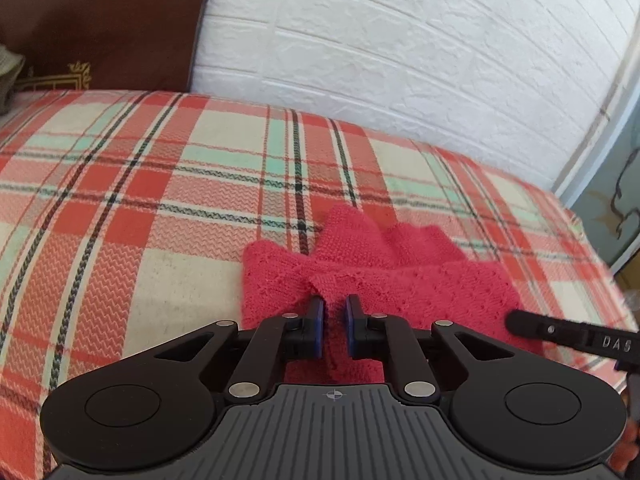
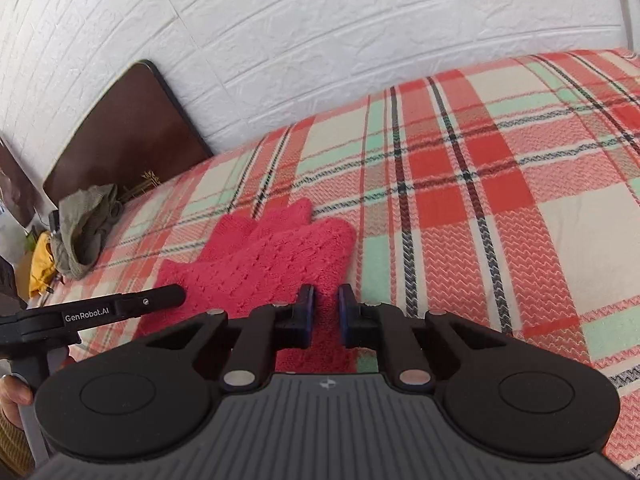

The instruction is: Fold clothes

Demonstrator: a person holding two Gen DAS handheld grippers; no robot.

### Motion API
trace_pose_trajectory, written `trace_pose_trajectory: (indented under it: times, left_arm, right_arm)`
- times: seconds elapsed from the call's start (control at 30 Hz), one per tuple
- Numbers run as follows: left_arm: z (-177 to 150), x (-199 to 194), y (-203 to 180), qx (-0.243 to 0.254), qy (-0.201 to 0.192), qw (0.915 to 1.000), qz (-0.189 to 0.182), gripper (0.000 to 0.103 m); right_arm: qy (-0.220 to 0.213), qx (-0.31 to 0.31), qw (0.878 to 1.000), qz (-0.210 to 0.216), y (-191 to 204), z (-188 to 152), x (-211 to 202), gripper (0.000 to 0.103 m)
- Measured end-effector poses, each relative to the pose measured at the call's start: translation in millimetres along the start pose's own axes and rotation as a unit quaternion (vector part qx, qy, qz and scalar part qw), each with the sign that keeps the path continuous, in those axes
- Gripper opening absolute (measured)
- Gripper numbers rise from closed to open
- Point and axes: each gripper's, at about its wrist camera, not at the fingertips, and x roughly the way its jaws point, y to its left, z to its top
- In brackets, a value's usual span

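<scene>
A red knitted garment [image 1: 384, 276] lies folded on the plaid bed cover [image 1: 160, 200], its layers stacked with a few corners poking out at the far side. My left gripper [image 1: 334, 312] hovers over its near left part, fingers only a narrow gap apart, red knit showing through the gap. My right gripper [image 2: 326, 304] stands the same way over the garment [image 2: 272, 264] at its near right edge, nothing pinched that I can see. Each gripper's finger shows in the other view: the right gripper [image 1: 520, 322] and the left gripper [image 2: 168, 296].
A white brick-pattern wall [image 1: 400, 40] runs behind the bed. A dark brown headboard [image 2: 124, 128] stands at the left end. An olive-grey crumpled garment [image 2: 84, 224] and a yellow cloth [image 2: 40, 260] lie by the headboard. A hand [image 2: 12, 396] holds the left gripper's handle.
</scene>
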Motion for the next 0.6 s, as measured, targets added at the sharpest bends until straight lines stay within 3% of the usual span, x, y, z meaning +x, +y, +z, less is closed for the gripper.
trace_pose_trajectory:
  times: [0.07, 0.13, 0.17, 0.27, 0.33, 0.5, 0.6]
  left_arm:
    - [-1.9, 0.5, -1.2, 0.011, -0.004, 0.9999, 0.003, 0.012]
    - [-1.2, -6.7, -0.4, 0.015, -0.008, 0.9998, 0.007, 0.015]
    - [-0.6, -11.7, 0.4, 0.017, -0.010, 0.9998, 0.010, 0.031]
    - [4.4, -32.6, -2.1, 0.023, -0.036, 0.9991, 0.001, 0.033]
    - [4.7, -33.8, -7.0, 0.034, -0.038, 0.9987, -0.002, 0.033]
    - [-2.1, -3.9, -27.6, 0.080, -0.007, 0.9968, 0.000, 0.036]
    - [-10.4, 6.4, -26.0, 0.092, -0.016, 0.9956, 0.006, 0.032]
  right_arm:
    - [0.008, 0.006, 1.000, -0.004, -3.1, -1.6, 5.6, 0.016]
    - [-0.003, 0.016, 1.000, -0.002, -4.2, -2.0, -0.7, 0.024]
    - [-0.017, 0.014, 1.000, -0.010, -1.8, -2.7, -7.3, 0.030]
    - [-0.071, -0.021, 0.997, -0.013, 10.7, 0.8, -30.6, 0.030]
    - [-0.076, -0.050, 0.996, 0.010, 23.5, 8.0, -32.8, 0.030]
    - [-0.015, -0.078, 0.997, -0.007, 29.6, 10.2, 7.7, 0.031]
    - [0.003, -0.075, 0.997, -0.002, 24.8, 7.9, 25.6, 0.030]
